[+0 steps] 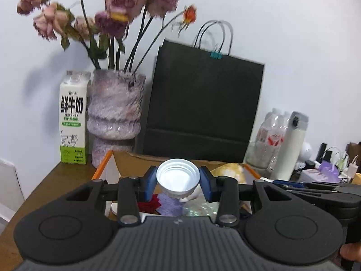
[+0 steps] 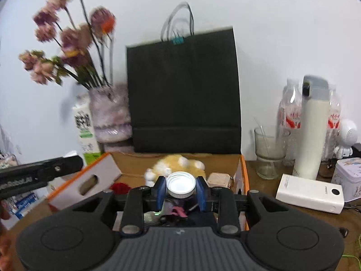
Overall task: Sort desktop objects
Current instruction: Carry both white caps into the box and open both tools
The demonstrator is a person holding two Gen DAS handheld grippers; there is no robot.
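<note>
My left gripper (image 1: 178, 178) is shut on a white screw cap (image 1: 178, 174), whose hollow inside faces the camera. It hangs over an open cardboard box (image 1: 135, 161) with orange edges. My right gripper (image 2: 181, 189) is shut on a small dark jar with a white lid (image 2: 181, 183), above the same box (image 2: 244, 176). Inside the box lie a yellow plush toy (image 2: 178, 160), a red item (image 2: 120, 187) and a purple piece (image 1: 169, 204). The left gripper's body (image 2: 33, 177) shows at the left of the right wrist view.
On the wooden desk (image 1: 56, 180) a milk carton (image 1: 73, 117), a vase of dried flowers (image 1: 116, 110) and a black paper bag (image 1: 203, 103) stand behind the box. To its right are a glass (image 2: 269, 151), a white flask (image 2: 312, 131), a power bank (image 2: 310, 193) and a tin (image 2: 348, 178).
</note>
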